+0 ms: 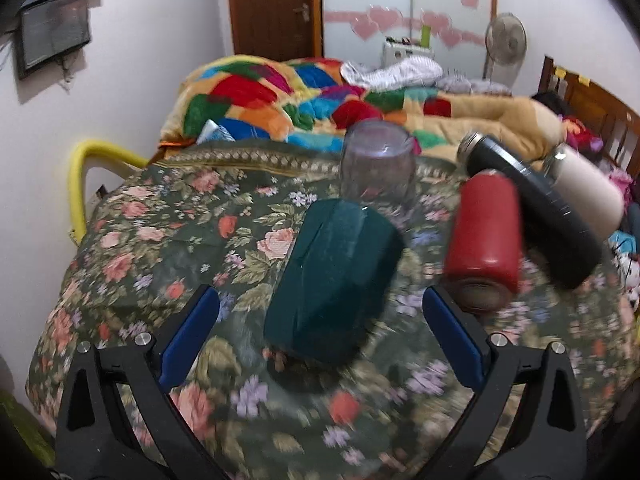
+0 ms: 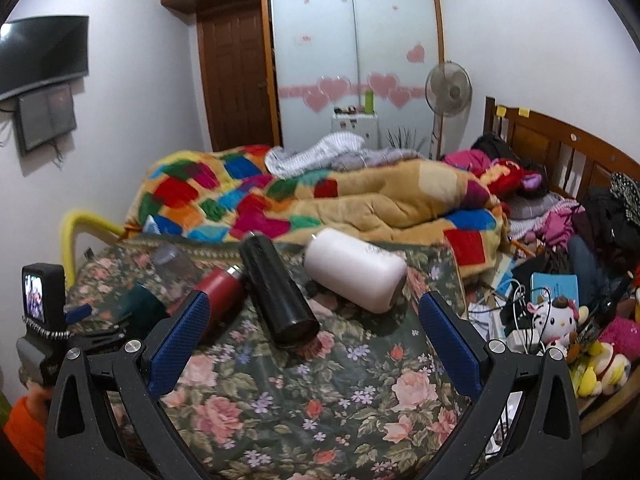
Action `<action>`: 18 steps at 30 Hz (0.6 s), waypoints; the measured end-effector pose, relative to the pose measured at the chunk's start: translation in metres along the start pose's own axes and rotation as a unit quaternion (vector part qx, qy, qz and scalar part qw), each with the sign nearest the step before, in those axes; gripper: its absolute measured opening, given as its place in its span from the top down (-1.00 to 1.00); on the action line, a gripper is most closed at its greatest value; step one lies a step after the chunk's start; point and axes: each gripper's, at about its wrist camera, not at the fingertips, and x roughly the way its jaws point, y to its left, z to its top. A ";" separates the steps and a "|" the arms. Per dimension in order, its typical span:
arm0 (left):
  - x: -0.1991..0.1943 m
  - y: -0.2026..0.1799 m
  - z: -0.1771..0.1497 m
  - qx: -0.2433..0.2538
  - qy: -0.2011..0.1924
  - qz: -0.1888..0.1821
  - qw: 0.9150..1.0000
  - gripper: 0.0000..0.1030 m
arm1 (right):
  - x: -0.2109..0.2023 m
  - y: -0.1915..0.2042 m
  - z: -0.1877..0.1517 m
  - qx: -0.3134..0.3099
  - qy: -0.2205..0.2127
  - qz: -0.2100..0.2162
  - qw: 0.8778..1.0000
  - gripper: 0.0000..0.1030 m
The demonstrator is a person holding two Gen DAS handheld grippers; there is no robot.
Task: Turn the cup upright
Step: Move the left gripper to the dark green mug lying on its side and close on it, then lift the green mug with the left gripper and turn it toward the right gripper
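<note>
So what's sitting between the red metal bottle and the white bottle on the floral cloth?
The tall black metal bottle lies between the red metal bottle and the white bottle, on its side; the right wrist view shows it clearest.

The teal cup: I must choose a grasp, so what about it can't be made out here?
- Left wrist view: teal cup is motion-blurred; its rim and opening are unreadable.
- Right wrist view: teal cup is mostly hidden behind the left gripper and the right gripper.

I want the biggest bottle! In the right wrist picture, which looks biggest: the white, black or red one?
1. white bottle and black bottle: look about alike, can't rank them.
2. red bottle: smallest, though partly hidden.
</note>
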 end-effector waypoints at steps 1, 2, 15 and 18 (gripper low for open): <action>0.011 0.001 0.001 0.008 0.012 -0.003 1.000 -0.85 | 0.005 -0.001 0.000 0.001 0.006 -0.001 1.000 -1.00; 0.017 0.002 0.002 0.013 0.019 -0.008 1.000 -0.81 | 0.012 -0.002 0.000 0.004 0.012 -0.002 1.000 -1.00; 0.059 -0.010 0.004 0.042 0.076 -0.042 0.995 -0.47 | 0.043 0.016 -0.004 -0.014 0.040 0.022 0.999 -1.00; 0.060 -0.009 0.005 0.040 0.077 -0.043 0.995 -0.44 | 0.044 0.023 -0.004 -0.022 0.040 0.036 0.998 -1.00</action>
